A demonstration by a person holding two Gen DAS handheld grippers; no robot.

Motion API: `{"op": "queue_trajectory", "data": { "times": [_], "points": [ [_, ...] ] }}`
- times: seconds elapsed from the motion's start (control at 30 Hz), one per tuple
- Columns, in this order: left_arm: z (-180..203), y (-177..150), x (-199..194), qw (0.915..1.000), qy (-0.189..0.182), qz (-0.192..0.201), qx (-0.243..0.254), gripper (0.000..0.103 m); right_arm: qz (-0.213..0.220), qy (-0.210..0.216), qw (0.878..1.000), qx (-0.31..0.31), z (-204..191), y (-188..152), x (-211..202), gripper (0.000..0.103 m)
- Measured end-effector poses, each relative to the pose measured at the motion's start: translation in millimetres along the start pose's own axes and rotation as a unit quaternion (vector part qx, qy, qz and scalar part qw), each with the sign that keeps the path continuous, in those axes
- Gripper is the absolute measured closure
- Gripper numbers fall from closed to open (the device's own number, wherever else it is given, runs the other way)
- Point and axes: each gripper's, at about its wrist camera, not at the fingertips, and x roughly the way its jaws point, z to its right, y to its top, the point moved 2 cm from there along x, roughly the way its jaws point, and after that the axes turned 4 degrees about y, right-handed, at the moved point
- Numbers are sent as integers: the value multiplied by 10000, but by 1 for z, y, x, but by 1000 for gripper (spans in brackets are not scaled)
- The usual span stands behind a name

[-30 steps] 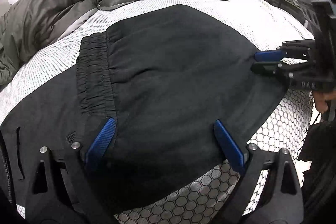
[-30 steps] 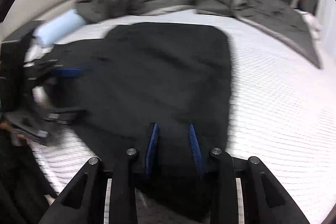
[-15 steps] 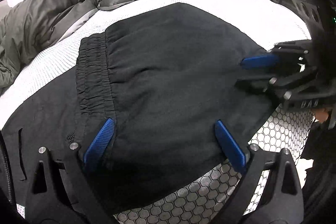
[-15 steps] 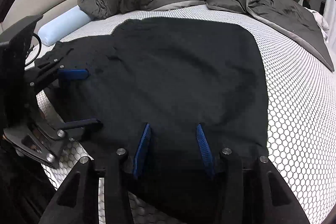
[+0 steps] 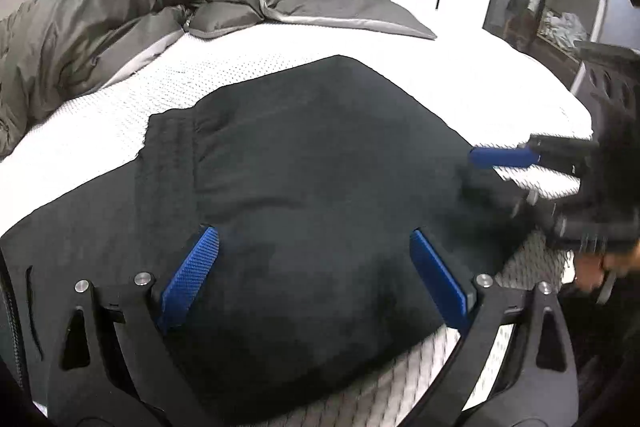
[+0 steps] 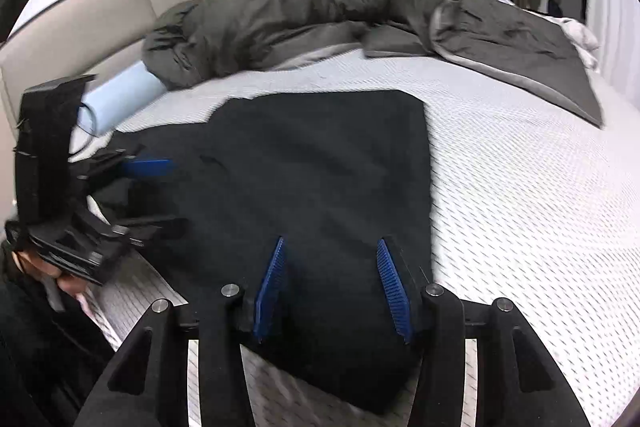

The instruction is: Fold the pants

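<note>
The black pants (image 5: 320, 187) lay flat on the near part of the bed (image 6: 520, 187), and both the left gripper (image 5: 312, 279) and right gripper (image 6: 332, 287) hovered over the near hem, fingers apart, seemingly poised to pinch it for another fold.

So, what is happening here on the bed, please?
A person is folding black pants on a white mattress, holding one gripper in each hand. The left gripper and the right gripper are both open, with their fingers over the near edge of the pants, which already lie partly folded. A grey duvet is bunched up at the far side of the bed.
</note>
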Motion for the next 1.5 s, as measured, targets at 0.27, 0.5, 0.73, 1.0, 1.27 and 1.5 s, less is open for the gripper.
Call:
{"op": "queue_trajectory", "data": {
  "times": [0.27,0.5,0.73,1.0,1.27,1.5],
  "points": [
    [-9,-4,30,9985,129,-525,27,8,-644,-164,9977,-154,8,-1,54,55],
    [-4,-9,29,9980,302,-525,204,7,-676,-479,9965,91,20,1,28,54],
    [-5,-10,31,9979,267,-543,243,6,-352,-229,9990,-144,-2,48,46,29],
    [-9,-11,30,9983,139,-501,268,6,-1097,-1007,9874,-536,15,30,72,30],
    [-11,22,-12,9995,141,264,105,6,-844,-1199,9892,-28,54,17,57,21],
    [-23,33,65,9960,171,-855,169,6,-799,-1036,9911,230,62,15,56,21]
  ]
}}
